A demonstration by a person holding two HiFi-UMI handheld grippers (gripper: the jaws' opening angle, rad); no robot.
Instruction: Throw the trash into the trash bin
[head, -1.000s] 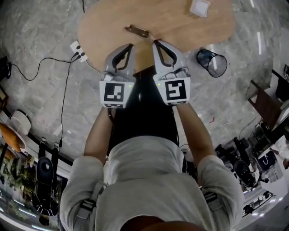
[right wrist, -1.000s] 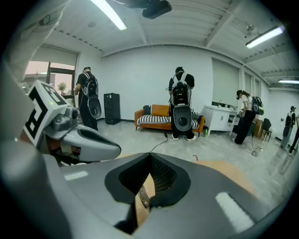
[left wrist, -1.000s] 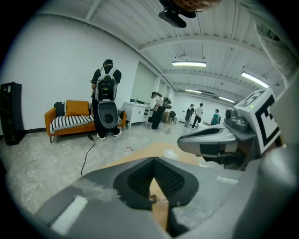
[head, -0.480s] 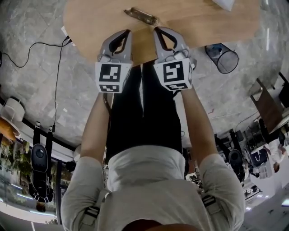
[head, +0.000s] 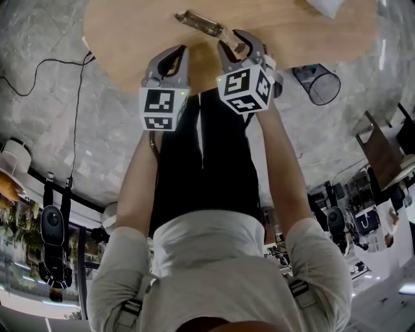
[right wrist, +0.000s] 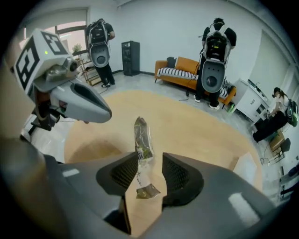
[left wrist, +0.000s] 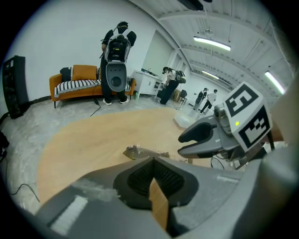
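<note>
The right hand-held gripper [right wrist: 148, 163] has just been opening its jaws, and now they stand apart with the clear plastic wrapper [right wrist: 141, 140] between them. The pads do not press on it yet. The wrapper lies flat on the wooden tabletop [head: 130, 32], near the edge on the person's side, with its long side pointing away from the jaws. The left hand-held gripper [left wrist: 153, 161] has its jaws together and holds nothing; it hangs just beside the right one, above the same edge.

I think the main danger is the grasp itself. The wrapper is thin and lies flat, so the pads may close over it and catch only air, or push it along the wood. If only its near end is caught, the slippery film may slide out on the way. The other danger comes at the end: the black mesh trash bin [head: 318, 83] stands on the floor beside the tabletop, well apart from the wrapper, and a light wrapper let go too high may drift and fall beside it.

About the bin, its inside looks dark and I cannot tell if anything is in it. A white piece of paper [head: 327, 6] lies at the far side of the tabletop, not in any container
</note>
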